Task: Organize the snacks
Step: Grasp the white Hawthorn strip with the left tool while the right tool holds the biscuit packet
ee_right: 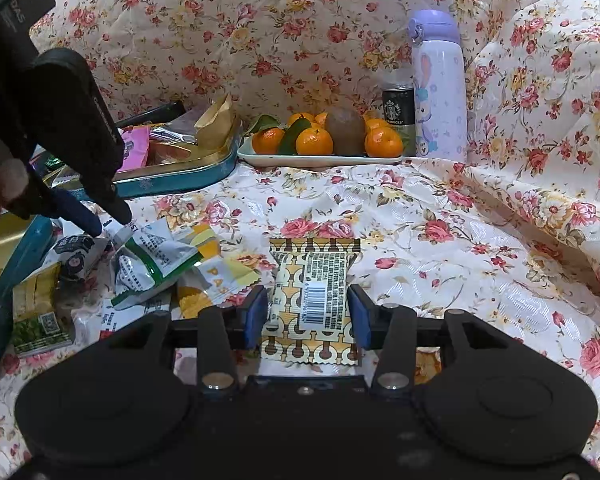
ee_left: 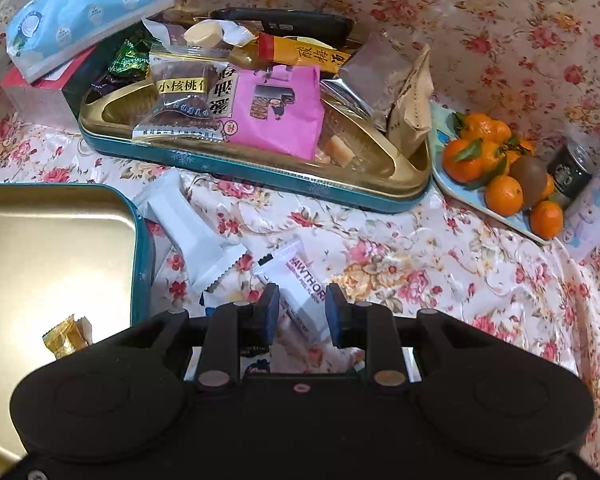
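My left gripper (ee_left: 303, 312) is open, its blue pads on either side of a white "HAWTHORN" snack packet (ee_left: 300, 296) lying on the floral cloth. Another white packet (ee_left: 196, 232) lies to its left. A teal tin (ee_left: 256, 160) with a gold inside holds several snacks, among them a pink packet (ee_left: 278, 112). My right gripper (ee_right: 308, 316) is open, its pads flanking a gold-and-brown patterned packet (ee_right: 312, 300), barcode side up. The left gripper also shows in the right wrist view (ee_right: 112, 220), over a pile of loose packets (ee_right: 152, 264).
A second teal tin (ee_left: 52, 248) at the left holds one gold candy (ee_left: 66, 336). A tissue pack (ee_left: 88, 12) lies behind the tin. A plate (ee_right: 320, 158) of tangerines and a kiwi, a Starbucks can (ee_right: 398, 114) and a purple bottle (ee_right: 438, 88) stand at the back right.
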Demonstrator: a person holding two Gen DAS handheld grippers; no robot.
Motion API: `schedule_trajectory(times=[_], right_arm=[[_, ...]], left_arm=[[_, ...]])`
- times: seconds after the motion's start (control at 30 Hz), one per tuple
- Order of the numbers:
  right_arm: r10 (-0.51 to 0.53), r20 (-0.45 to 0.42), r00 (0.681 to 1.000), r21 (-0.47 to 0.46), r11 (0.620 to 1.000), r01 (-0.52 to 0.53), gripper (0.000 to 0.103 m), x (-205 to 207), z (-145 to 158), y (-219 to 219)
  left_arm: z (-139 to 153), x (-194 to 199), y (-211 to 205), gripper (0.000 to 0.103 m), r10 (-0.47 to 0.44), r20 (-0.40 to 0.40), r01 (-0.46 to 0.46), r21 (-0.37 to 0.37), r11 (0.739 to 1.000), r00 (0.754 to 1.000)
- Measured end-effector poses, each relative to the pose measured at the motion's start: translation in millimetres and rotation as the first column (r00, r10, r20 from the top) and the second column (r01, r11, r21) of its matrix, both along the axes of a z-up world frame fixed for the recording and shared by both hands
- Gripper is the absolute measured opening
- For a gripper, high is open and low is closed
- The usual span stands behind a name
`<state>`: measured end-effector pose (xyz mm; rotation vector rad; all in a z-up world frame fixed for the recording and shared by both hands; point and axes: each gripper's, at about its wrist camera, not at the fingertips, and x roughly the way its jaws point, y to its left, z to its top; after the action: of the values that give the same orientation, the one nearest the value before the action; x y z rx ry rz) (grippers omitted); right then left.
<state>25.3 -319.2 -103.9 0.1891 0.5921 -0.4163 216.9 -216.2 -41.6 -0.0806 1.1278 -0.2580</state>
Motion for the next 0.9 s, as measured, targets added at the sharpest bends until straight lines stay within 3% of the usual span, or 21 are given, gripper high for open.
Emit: schedule_trajectory(times=[0.13, 0.2, 0.43, 0.53, 0.57, 0.6, 0.9], right_arm=[[0.001, 0.000, 1.000, 0.000, 1.000, -0.001, 0.048, 0, 0, 0], [0.001, 0.000, 1.000, 0.000, 1.000, -0.001, 0.048, 0, 0, 0], [0.002, 0.001, 1.000, 0.000, 1.000, -0.002, 0.048, 0, 0, 0], [0.002, 0.001, 1.000, 0.000, 1.000, -0.002, 0.048, 0, 0, 0], [0.002, 0.002, 1.000, 0.001, 1.000, -0.002, 0.048, 0, 0, 0], [0.002, 0.003, 1.000, 0.003, 1.000, -0.002, 0.048, 0, 0, 0], [-0.004, 0.017, 1.000, 0.021, 1.000, 0.003, 0.048, -2, 0, -1]], left_arm=[[-5, 6, -3, 0.036, 0.003, -0.025, -0.003, -0.013, 1.000, 1.000], [-6, 6, -5, 0.047, 0.004, -0.026, -0.005, -0.020, 1.000, 1.000], [-14, 10, -15, 0.048, -0.006, -0.028, 0.006, 0.011, 1.000, 1.000], [-14, 9, -18, 0.045, -0.031, -0.020, 0.031, 0.023, 0.999, 0.999], [-13, 8, -17, 0.032, -0.037, -0.018, 0.037, 0.013, 0.999, 0.999], [-12, 7, -16, 0.030, -0.044, -0.021, 0.044, -0.003, 0.999, 0.999], [17, -32, 3, 0.030, -0.099, 0.053, 0.102, -0.058, 0.993, 0.994]])
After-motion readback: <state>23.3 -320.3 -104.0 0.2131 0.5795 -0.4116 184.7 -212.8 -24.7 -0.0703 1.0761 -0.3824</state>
